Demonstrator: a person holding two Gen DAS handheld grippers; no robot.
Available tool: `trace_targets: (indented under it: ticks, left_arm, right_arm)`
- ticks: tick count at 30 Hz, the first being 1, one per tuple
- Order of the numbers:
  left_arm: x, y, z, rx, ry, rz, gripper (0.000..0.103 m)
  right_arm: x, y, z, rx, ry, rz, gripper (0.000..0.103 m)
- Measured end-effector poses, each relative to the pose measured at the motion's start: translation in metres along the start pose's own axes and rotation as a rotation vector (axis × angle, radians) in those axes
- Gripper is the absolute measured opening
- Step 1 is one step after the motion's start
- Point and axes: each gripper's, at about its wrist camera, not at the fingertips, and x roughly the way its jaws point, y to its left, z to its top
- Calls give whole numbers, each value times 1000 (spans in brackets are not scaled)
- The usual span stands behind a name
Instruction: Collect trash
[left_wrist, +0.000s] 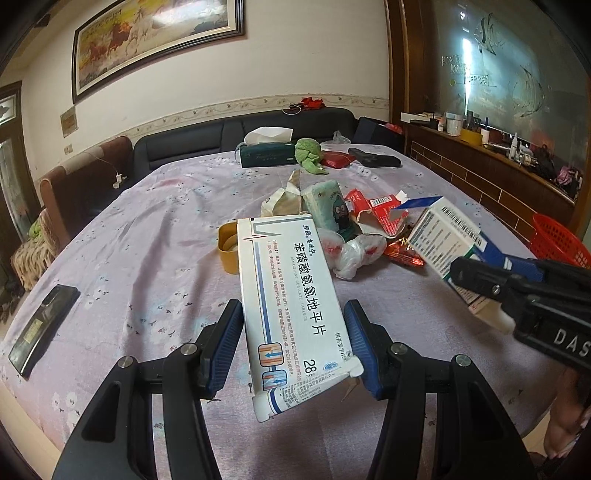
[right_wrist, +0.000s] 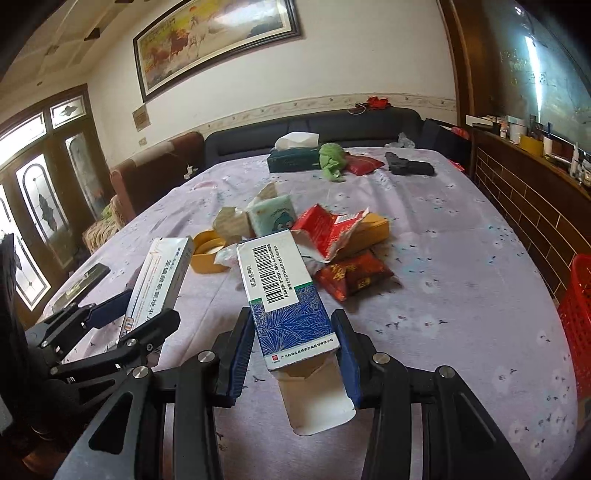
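Note:
My left gripper (left_wrist: 293, 317) is shut on a flat white tablet box (left_wrist: 290, 295) with blue lettering, held above the table; it also shows in the right wrist view (right_wrist: 159, 280). My right gripper (right_wrist: 291, 332) is shut on a blue and white medicine box (right_wrist: 284, 295) with a barcode and an open end flap; this box shows at the right of the left wrist view (left_wrist: 443, 240). Behind both lies a trash pile: torn red packaging (right_wrist: 328, 229), red foil wrappers (right_wrist: 351, 277), a crumpled plastic bag (left_wrist: 351, 254), a tissue pack (right_wrist: 273, 214).
A red plastic basket (right_wrist: 578, 317) stands at the table's right edge. A yellow cup (right_wrist: 210, 251), a black phone (left_wrist: 44, 317), a tissue box (right_wrist: 291, 155), a green cloth (right_wrist: 332, 158) and a black case (right_wrist: 408, 166) lie on the purple tablecloth (right_wrist: 443, 295). A sofa stands behind.

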Motion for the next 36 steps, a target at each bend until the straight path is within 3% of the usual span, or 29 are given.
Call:
trace_targets:
  ticks: [21, 36]
  left_arm:
    - [-14, -10, 0, 32, -27, 21, 55]
    - [-43, -18, 6, 58, -81, 26, 55]
  right_arm:
    - [-14, -5, -3, 17, -16, -3, 46]
    - [-45, -3, -2, 15, -59, -21, 46]
